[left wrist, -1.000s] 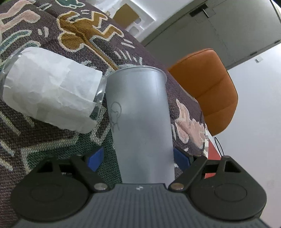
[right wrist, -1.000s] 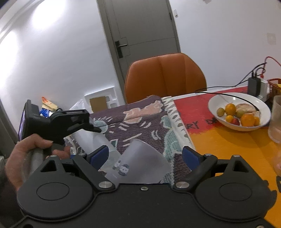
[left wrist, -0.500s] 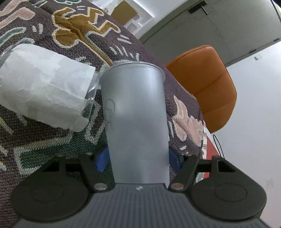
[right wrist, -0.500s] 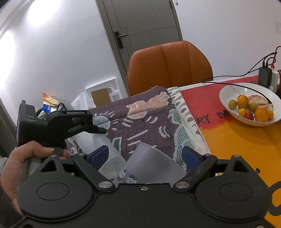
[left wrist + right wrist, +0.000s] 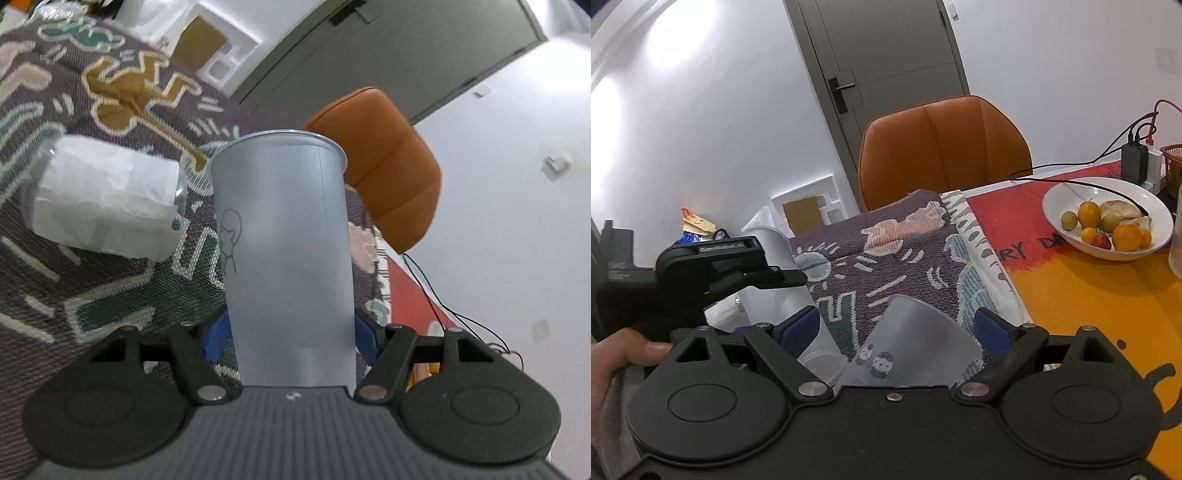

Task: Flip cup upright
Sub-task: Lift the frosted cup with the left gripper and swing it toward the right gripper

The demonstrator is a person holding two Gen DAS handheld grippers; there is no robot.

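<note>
Because the frosted cup [image 5: 288, 258] was thin translucent plastic, we judged it light, a little springy and easy to dent, with a smooth wall that could slip under a loose pinch. It lay along the left tool [image 5: 290, 336], mouth rim pointing away from the camera toward the orange chair [image 5: 388, 166], and both blue pads pressed its lower wall near the base, so we had it clamped there. We thought that low hold sensible, since the base is stiffer than the open rim.

Just beside it on the patterned cloth [image 5: 92, 288] lay a clear cup stuffed with white paper [image 5: 103, 203], close enough to be knocked in a careless swing.

From the right wrist view, a second frosted cup with panda figures [image 5: 916, 347] leaned between the pads of the right tool [image 5: 895, 328], whose jaws stood apart with gaps on both sides. The cloth's edge ran close on the right, and beyond it the red and orange table [image 5: 1089, 295] carried a fruit bowl [image 5: 1108, 218] well apart, with a cable trailing over it. Open room lay mostly on the cloth ahead.
</note>
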